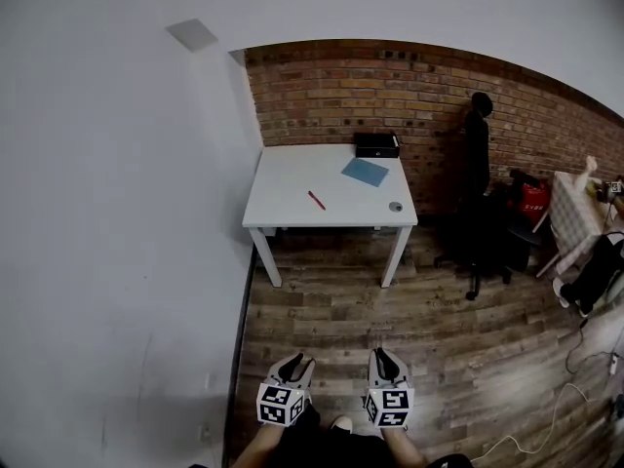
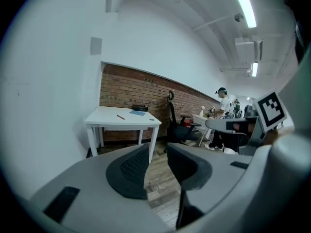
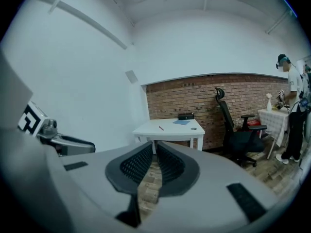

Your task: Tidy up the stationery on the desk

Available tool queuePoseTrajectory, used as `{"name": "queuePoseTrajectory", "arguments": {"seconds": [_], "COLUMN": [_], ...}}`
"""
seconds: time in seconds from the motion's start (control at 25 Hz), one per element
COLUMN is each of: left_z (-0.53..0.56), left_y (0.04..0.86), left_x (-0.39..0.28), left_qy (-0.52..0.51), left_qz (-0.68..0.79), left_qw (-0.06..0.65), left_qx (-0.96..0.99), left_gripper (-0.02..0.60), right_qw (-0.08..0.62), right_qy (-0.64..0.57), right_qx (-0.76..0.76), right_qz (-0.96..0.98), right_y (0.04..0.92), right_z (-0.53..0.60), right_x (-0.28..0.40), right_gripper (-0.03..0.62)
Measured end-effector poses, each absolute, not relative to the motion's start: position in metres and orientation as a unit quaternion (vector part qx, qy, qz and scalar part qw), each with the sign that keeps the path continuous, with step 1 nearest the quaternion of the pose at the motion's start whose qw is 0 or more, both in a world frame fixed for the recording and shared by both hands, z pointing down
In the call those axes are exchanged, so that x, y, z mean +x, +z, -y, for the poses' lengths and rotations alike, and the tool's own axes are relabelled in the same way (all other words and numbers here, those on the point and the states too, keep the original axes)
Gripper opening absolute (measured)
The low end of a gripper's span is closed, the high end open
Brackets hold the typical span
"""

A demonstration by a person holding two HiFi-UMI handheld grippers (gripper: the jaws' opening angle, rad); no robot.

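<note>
The room has a plain white wall (image 1: 117, 213) on the left with a grey square plate (image 1: 192, 34) high up. A red brick wall (image 1: 390, 91) stands at the back, the floor (image 1: 448, 339) is wood plank, and a strip light (image 2: 244, 4) runs along the ceiling.

A white table (image 1: 292, 178) stands in the corner where the two walls meet, well ahead of the person. A black box (image 1: 376, 145) sits at the table's back edge towards the right. A blue sheet (image 1: 365, 172) lies flat just in front of it. A red pen (image 1: 316, 200) lies at an angle near the middle, closer to the front edge. A small round thing (image 1: 395, 206), too small to make out, sits by the front right corner. All four lie apart from one another.

To the right of the table a black office chair (image 1: 477, 154) stands against the brick, with a red thing (image 1: 534, 198) beside it. Farther right is a cloth-covered table (image 1: 573, 213), where a person (image 3: 291, 106) stands. A pale cable (image 1: 546, 422) trails over the floor at the lower right. Bare floor lies between the grippers and the white table.

Both grippers are held low near the person's body, well short of the table. The left gripper (image 1: 292, 363) has its jaws spread, with only floor showing through the gap. The right gripper (image 1: 386, 357) has its jaws pressed together, leaving a thin slit with nothing in it.
</note>
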State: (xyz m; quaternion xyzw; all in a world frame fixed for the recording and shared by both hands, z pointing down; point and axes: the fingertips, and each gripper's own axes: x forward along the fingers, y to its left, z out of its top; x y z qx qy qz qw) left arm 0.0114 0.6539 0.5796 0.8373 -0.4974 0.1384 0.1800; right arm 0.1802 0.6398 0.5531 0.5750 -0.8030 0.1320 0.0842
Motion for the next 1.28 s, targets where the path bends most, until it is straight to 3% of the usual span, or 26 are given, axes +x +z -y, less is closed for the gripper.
{"name": "queuePoseTrajectory", "arguments": {"seconds": [0.64,1.28], "left_z": [-0.662,-0.576], "left_y": [0.578,0.589], "left_x": [0.019,0.027], "left_qy": [0.134,0.133], "left_qz": [0.501,0.475], "left_qw": [0.182,0.187], "left_qx": [0.835,0.849], "left_gripper": [0.131,0.132], "right_qw": [0.076,0.089], "right_qy": [0.147,0.143], "right_qx": [0.566,0.571], "right_qz": [0.807,0.803], "right_y": [0.554,0.559], "right_z": [-0.650,-0.576], "right_x": [0.179,0.169], "right_gripper": [0.025,0.025]}}
